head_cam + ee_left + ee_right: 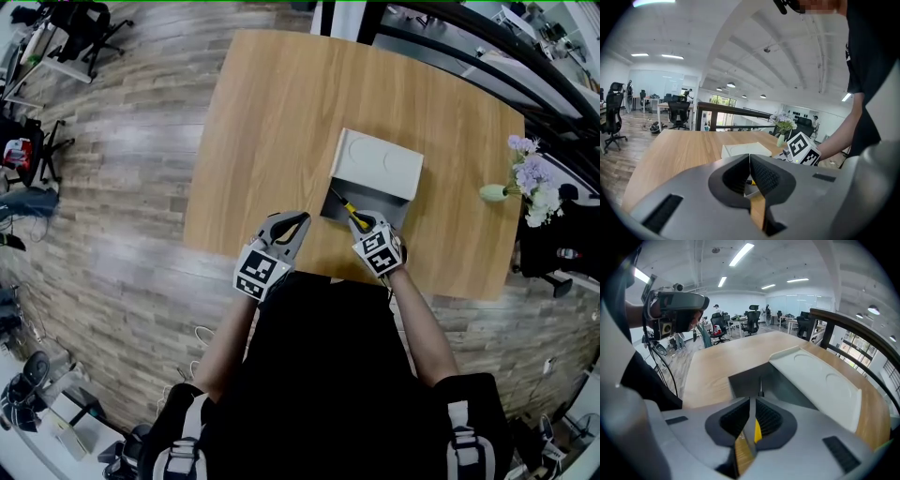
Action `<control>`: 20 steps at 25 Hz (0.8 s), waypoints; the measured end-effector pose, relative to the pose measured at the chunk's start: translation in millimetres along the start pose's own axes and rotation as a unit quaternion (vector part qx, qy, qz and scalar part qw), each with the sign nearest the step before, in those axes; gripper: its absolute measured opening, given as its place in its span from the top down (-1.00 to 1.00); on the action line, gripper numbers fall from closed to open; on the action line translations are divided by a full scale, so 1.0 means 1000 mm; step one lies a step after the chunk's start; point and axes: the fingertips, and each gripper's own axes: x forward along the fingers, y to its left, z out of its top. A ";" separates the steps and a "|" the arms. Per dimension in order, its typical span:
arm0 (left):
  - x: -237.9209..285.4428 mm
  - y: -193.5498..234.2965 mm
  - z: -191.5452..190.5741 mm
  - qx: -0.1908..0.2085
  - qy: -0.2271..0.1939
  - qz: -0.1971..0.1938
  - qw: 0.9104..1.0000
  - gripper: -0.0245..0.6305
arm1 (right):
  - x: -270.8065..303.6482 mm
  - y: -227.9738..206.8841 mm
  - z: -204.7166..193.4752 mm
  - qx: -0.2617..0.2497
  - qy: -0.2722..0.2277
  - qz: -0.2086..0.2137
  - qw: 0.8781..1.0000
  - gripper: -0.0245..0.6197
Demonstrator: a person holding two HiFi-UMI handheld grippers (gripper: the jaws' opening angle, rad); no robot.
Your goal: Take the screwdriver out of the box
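Note:
The box sits in the middle of the wooden table [272, 112], a grey open tray [386, 208] with a white lid [377, 162] resting across its far part. A screwdriver [349, 212] with a yellow-and-black handle lies slanted over the tray's near left corner, its metal shaft [760, 384] pointing into the tray [787, 387]. My right gripper [364, 225] is shut on the handle [757, 431], and yellow shows between its jaws. My left gripper [296, 221] is shut and empty, just left of the box, above the table.
A small vase of pale flowers [525, 183] stands near the table's right edge. The near table edge runs just below both grippers. Office chairs [80, 33] and cables stand on the wood floor to the left. A dark railing [487, 47] runs behind the table.

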 end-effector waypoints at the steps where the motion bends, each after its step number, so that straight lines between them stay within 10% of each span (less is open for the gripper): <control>1: -0.001 0.001 -0.001 -0.002 0.000 0.002 1.000 0.86 | 0.003 -0.002 -0.001 -0.001 0.007 -0.001 1.000 0.83; 20: -0.017 0.009 -0.006 -0.009 0.003 0.012 1.000 0.86 | 0.037 -0.020 -0.020 0.030 0.076 0.002 0.997 0.59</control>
